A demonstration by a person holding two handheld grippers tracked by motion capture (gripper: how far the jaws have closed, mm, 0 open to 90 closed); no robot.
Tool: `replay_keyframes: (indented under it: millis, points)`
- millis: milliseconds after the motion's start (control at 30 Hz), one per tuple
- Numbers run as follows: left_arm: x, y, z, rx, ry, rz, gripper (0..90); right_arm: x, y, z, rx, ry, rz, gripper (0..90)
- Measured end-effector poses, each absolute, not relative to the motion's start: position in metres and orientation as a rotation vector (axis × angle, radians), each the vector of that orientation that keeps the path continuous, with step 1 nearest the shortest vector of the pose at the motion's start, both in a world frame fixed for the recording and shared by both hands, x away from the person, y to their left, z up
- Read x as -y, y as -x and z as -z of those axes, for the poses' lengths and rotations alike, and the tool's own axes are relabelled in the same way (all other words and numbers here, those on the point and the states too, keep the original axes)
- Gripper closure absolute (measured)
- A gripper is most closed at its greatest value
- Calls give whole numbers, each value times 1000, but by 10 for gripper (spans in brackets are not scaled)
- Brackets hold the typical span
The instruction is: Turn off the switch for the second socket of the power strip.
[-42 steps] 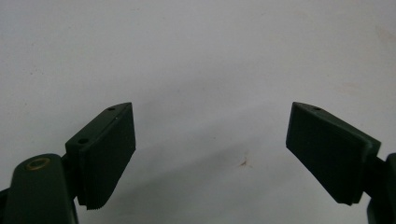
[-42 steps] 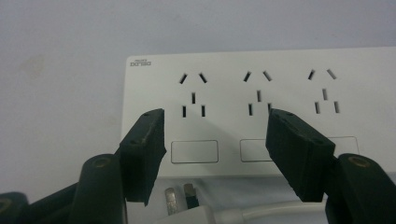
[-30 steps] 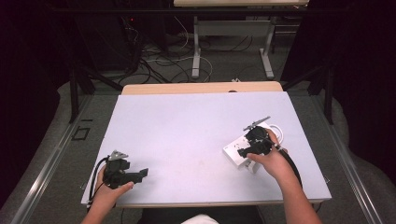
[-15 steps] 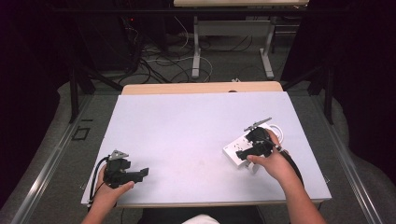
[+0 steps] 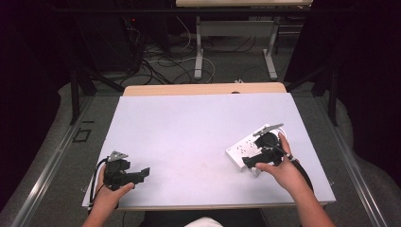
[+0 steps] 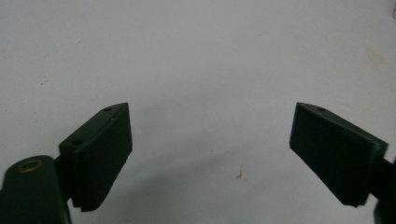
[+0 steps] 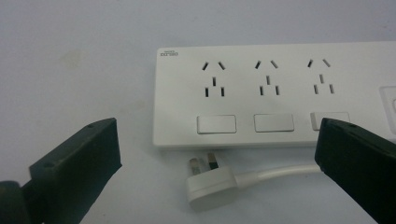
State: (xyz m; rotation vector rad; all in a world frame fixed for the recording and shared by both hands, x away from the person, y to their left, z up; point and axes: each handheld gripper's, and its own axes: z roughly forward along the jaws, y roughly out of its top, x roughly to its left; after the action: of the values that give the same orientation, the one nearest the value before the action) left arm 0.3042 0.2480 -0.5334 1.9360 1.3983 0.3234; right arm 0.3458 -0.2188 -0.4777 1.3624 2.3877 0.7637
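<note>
Both tongs gape empty, their jaws just opening: right gripper [image 5: 250,162] at lower right hovers over the white plastic power strip [image 7: 275,93] and its loose white plug [image 7: 205,184], likely the next pinch, left gripper [image 5: 137,174] idling lower left.

The power strip [image 7: 275,93] runs off the right edge, and the right hand-held gripper [image 5: 253,160] hides part of it from above.

A pale grey table [image 5: 189,127] carries a white power strip [image 7: 275,93], its plug [image 7: 208,184] lying just beside it.
</note>
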Motion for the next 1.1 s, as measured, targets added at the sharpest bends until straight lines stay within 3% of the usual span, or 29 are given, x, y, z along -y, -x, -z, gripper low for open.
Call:
replay_keyframes:
  millis: [300,1100]
  points:
    - [-252,-305,532,-1404,-1912,-337,5,234,-327,474,-2343,-1329,-794,36]
    - [-255,-303,528,-1422,-1903,-358,5,291,-299,499,-2181,-1475,-853,64]
